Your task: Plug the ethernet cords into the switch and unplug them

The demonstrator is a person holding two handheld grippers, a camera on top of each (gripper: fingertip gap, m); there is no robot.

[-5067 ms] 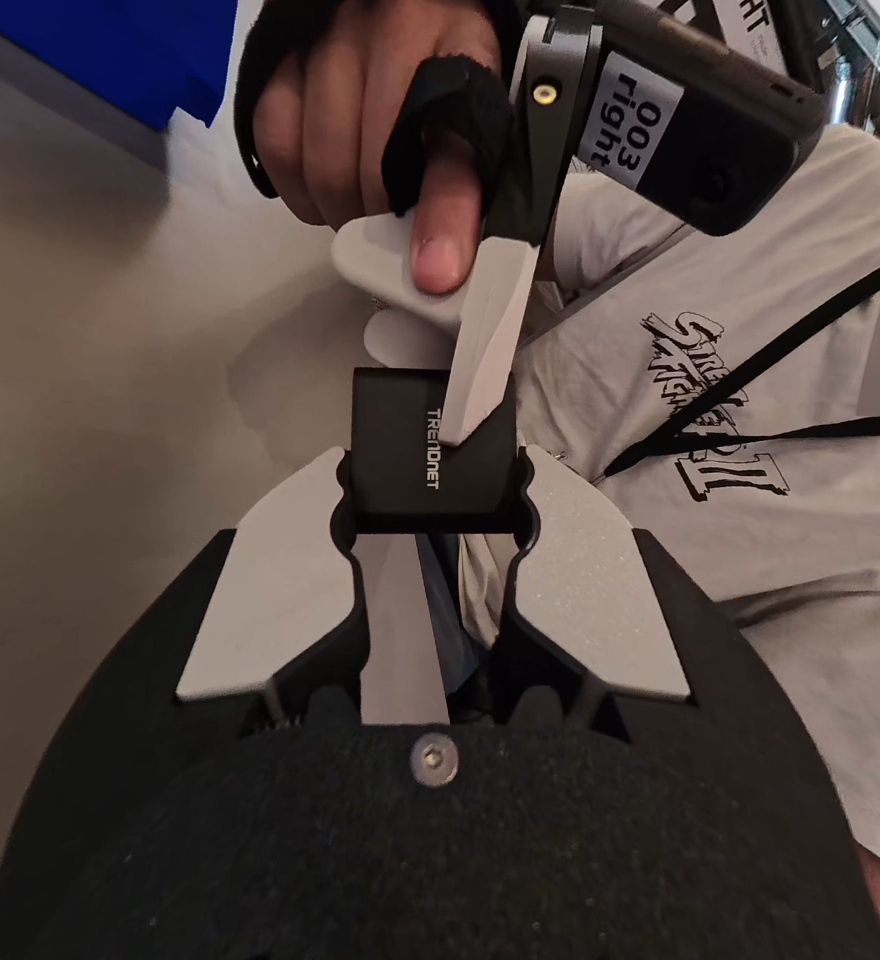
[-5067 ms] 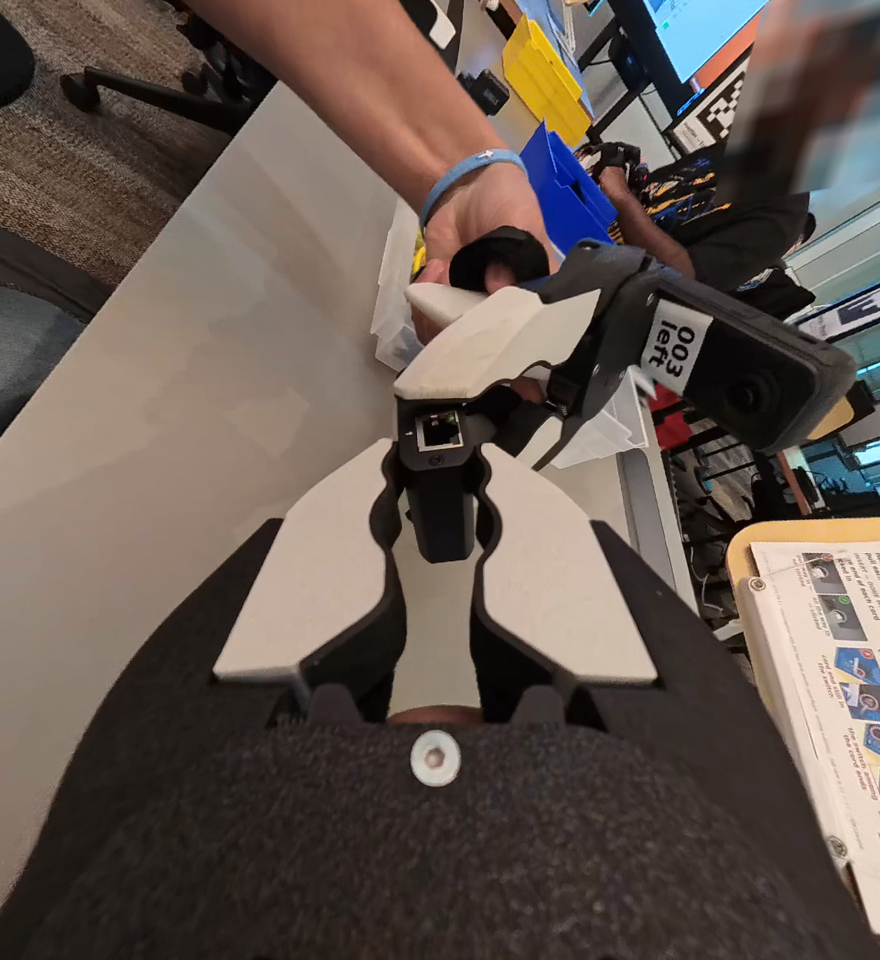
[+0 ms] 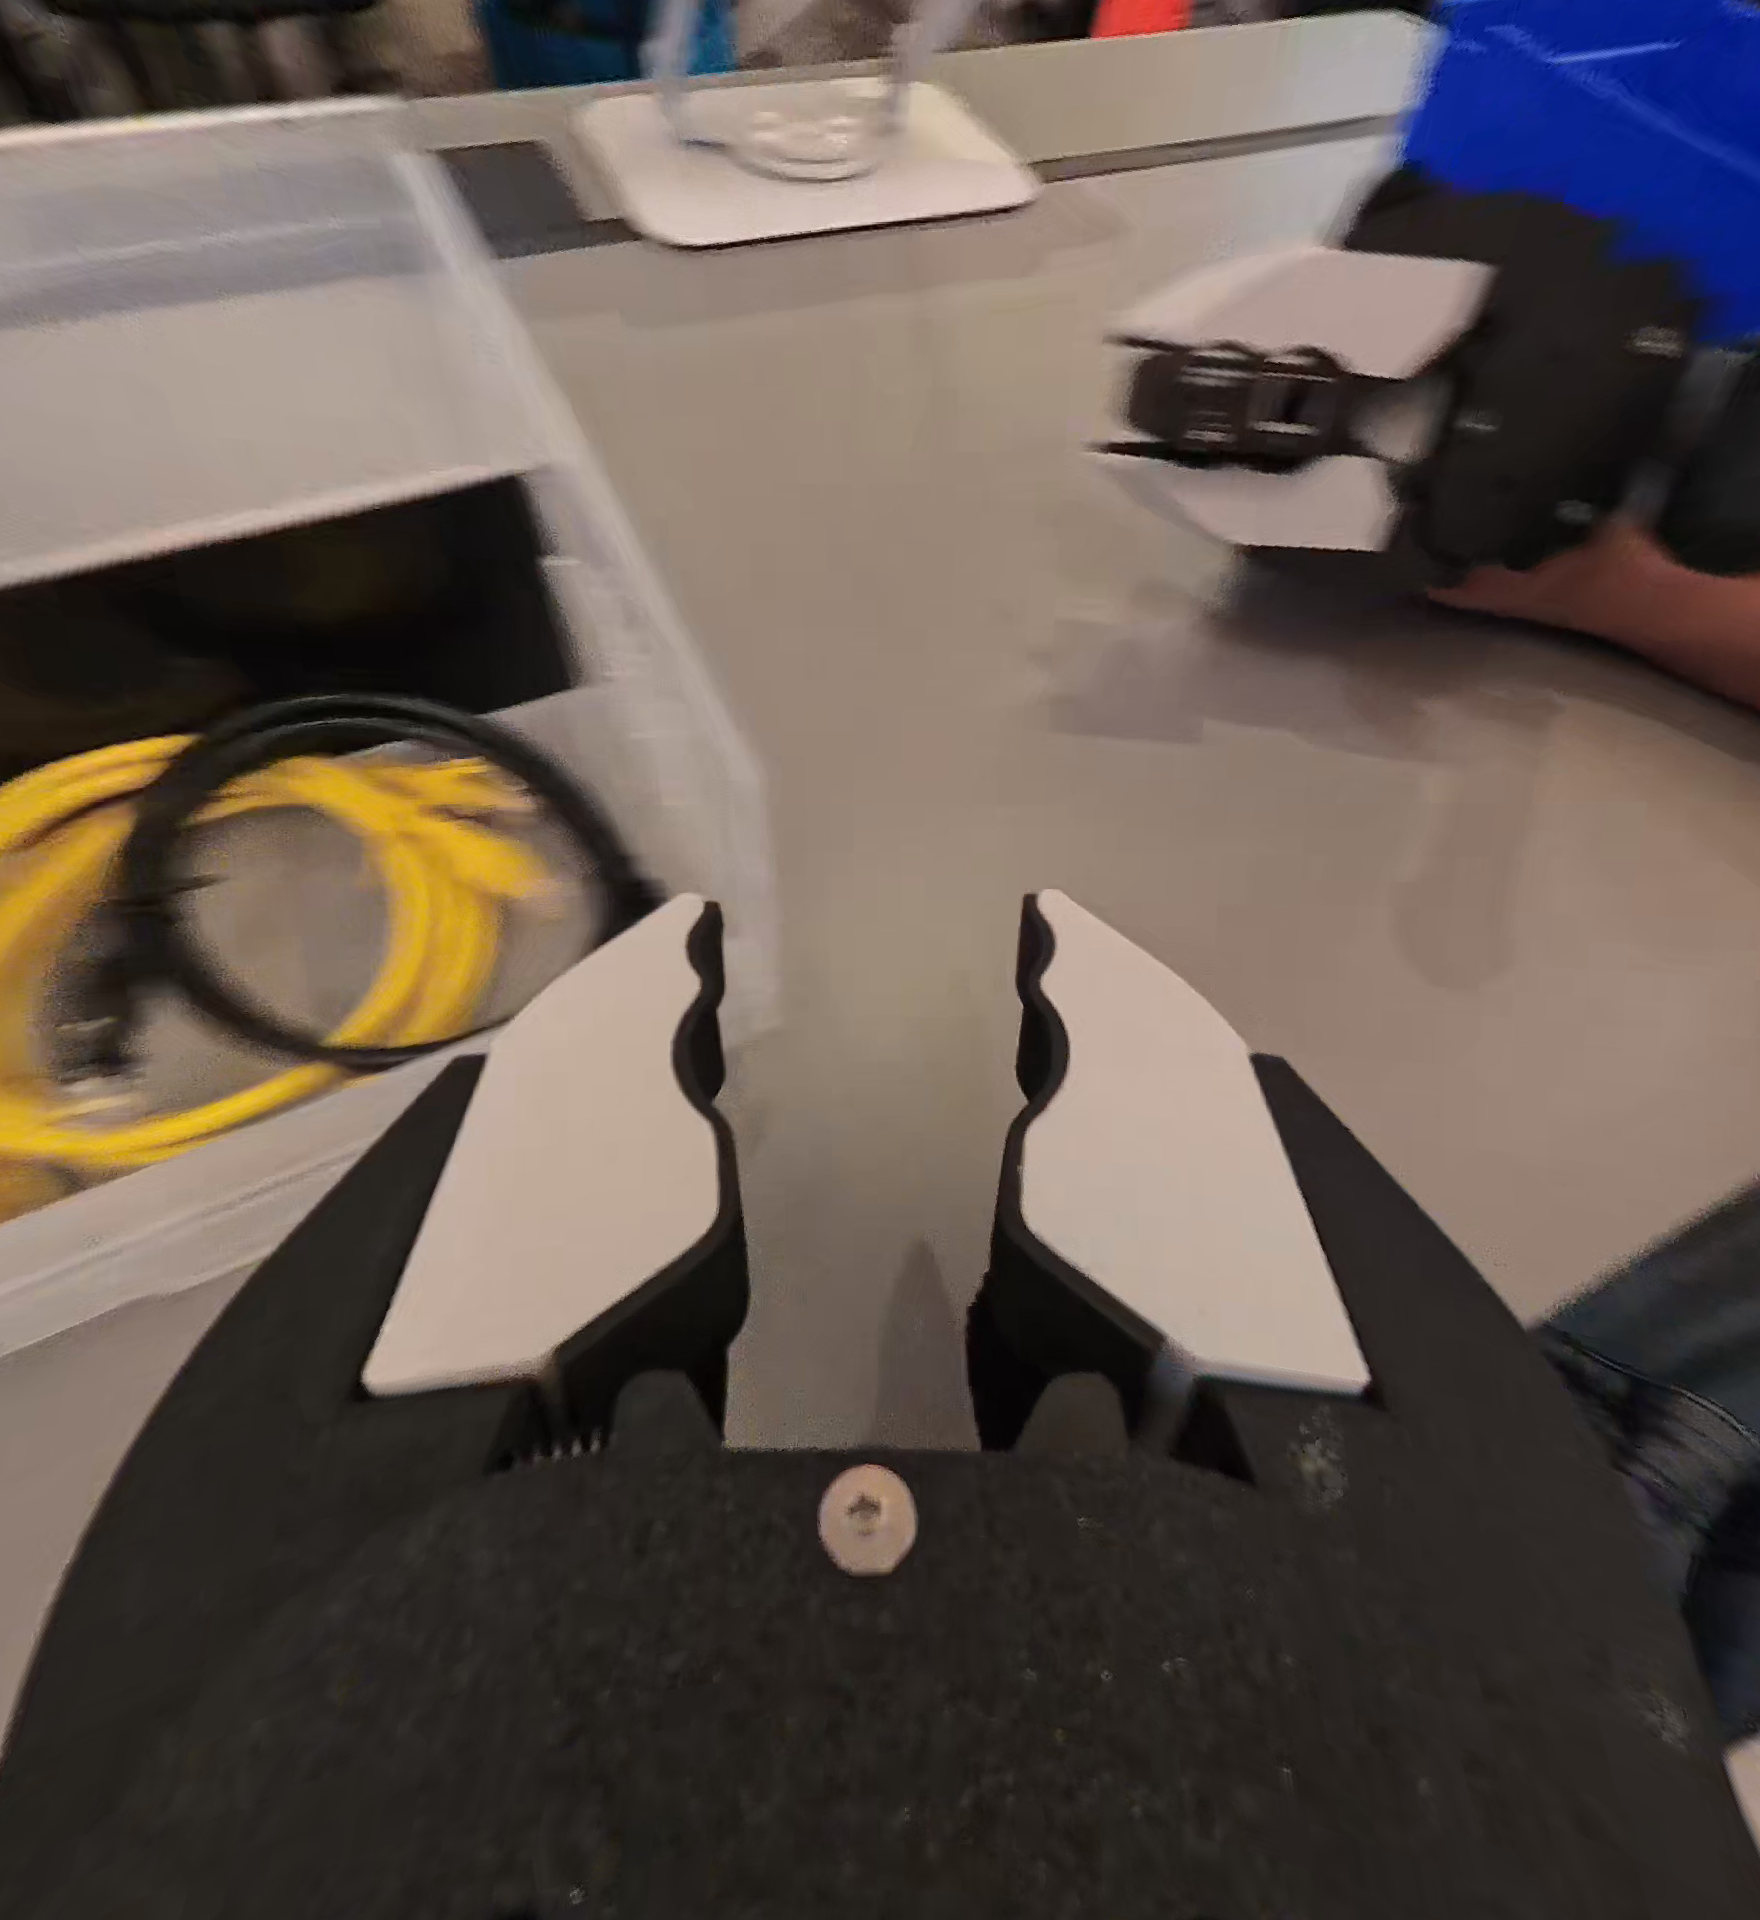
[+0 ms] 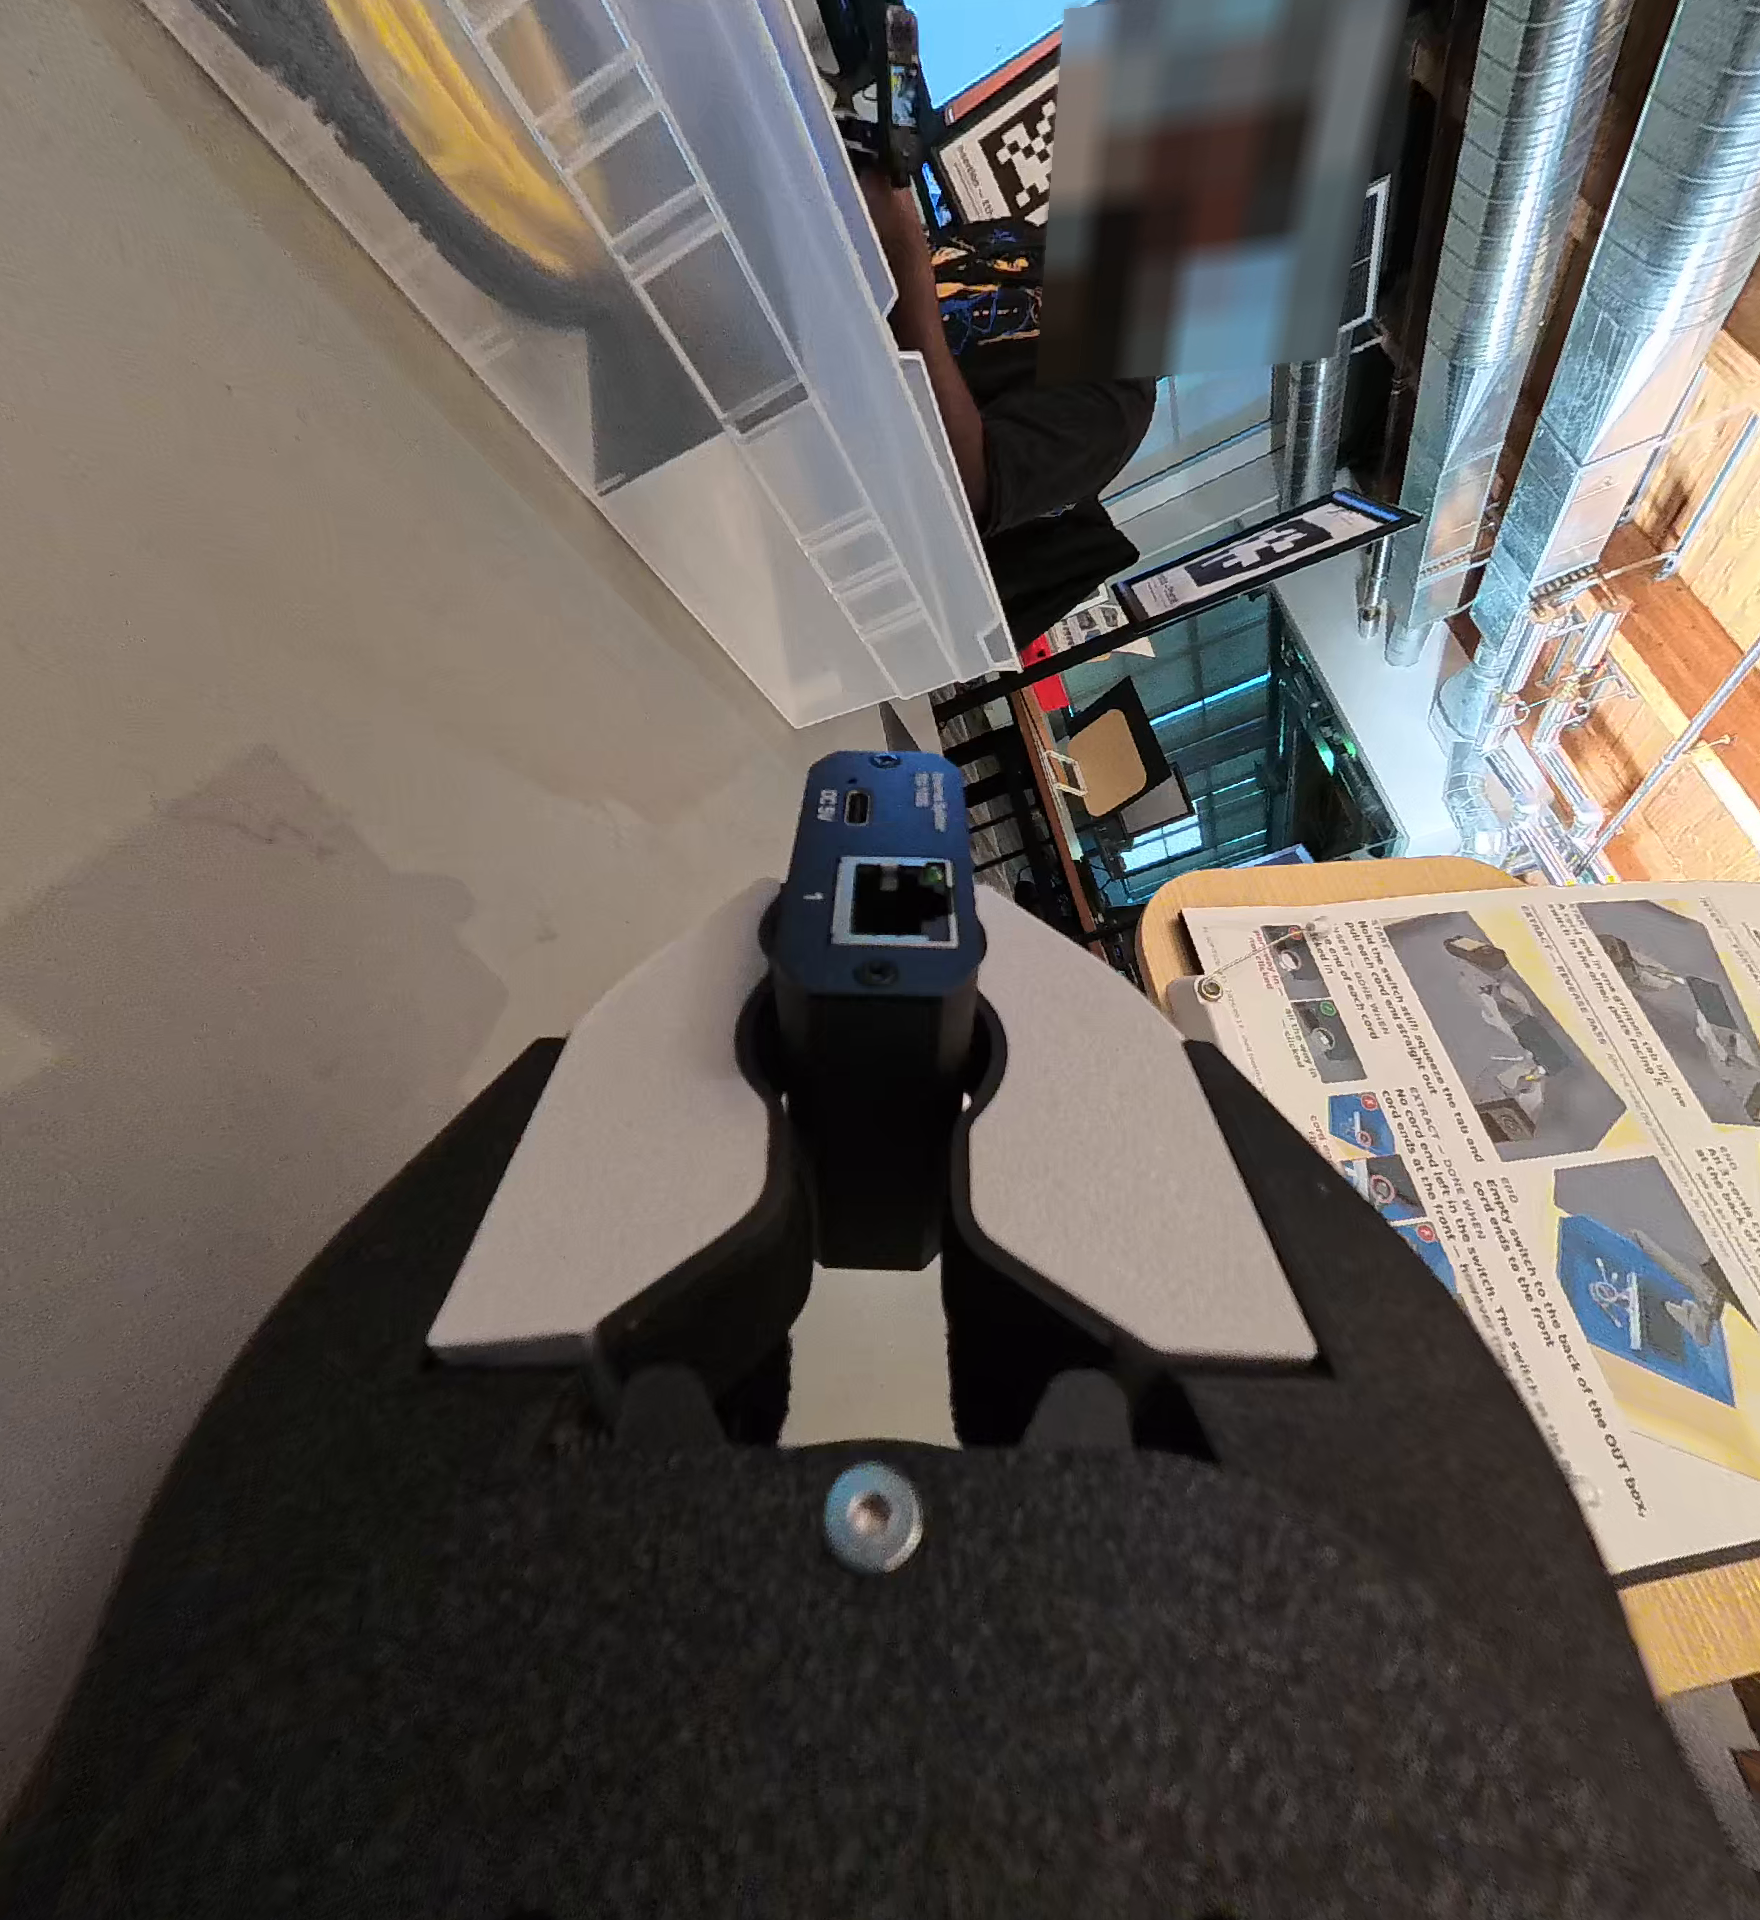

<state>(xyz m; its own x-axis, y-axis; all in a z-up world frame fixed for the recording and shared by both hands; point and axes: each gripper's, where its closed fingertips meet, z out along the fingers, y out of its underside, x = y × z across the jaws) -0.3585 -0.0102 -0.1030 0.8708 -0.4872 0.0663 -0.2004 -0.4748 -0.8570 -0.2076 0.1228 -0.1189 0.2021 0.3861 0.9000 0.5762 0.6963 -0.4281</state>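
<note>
The right gripper (image 4: 881, 1049), black-bodied with pale grey fingers, is clamped on the small dark-blue metal switch (image 4: 881, 935); both pads press the switch's black sides at frame centre. The switch's port face points away from the camera, its single network socket unoccupied. In the left wrist view this gripper appears blurred at upper right, resting near the table. The left gripper (image 3: 871, 997), of the same build, stands partly open at lower centre with bare table between its fingers.

Surface and room: a smooth pale grey table (image 3: 959, 675) fills most of both views. Beyond its far edge, in the right wrist view, are metal ventilation ducts (image 4: 1541, 343), wooden ceiling boards and glass partitions.

Other items, largest first: a translucent plastic storage bin (image 3: 232, 364) occupies the left of the left wrist view, beside the left gripper's left finger. Inside it lie the coiled yellow ethernet cords (image 3: 419, 883) with a black cord (image 3: 502, 748) looped over them. A printed instruction sheet (image 4: 1582, 1143) on a tan board sits at right in the right wrist view. A white flat tray (image 3: 803, 177) carrying a clear container lies at top centre. A blue bin (image 3: 1634, 135) fills the upper right corner.
</note>
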